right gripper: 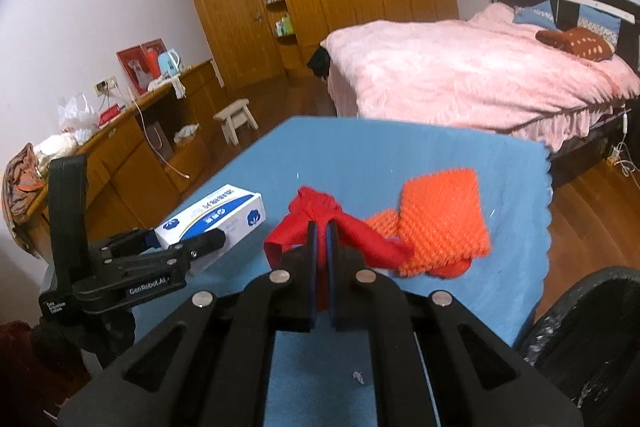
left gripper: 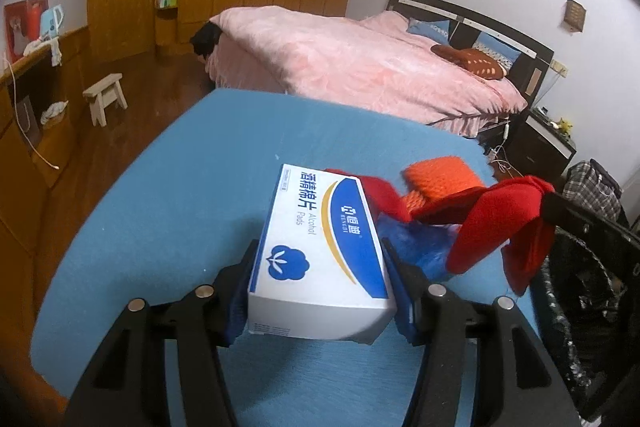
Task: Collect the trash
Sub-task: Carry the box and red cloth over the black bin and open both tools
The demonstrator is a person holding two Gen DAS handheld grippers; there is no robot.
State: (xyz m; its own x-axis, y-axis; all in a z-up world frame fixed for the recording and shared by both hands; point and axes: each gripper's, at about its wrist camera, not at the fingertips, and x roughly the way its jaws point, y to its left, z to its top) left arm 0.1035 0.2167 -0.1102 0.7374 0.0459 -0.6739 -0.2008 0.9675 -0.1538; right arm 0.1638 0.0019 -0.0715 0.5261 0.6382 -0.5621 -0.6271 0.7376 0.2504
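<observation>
We've got left claw [left gripper: 320, 291] clamped across the alcohol pad box [left gripper: 320, 247], right claw [right gripper: 320, 239] pinching the red cloth [right gripper: 316, 219]; bin [right gripper: 592, 339] sits right, nearer right claw.

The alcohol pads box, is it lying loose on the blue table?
No, the alcohol pads box is clamped between the left gripper's fingers, above the blue table.
</observation>
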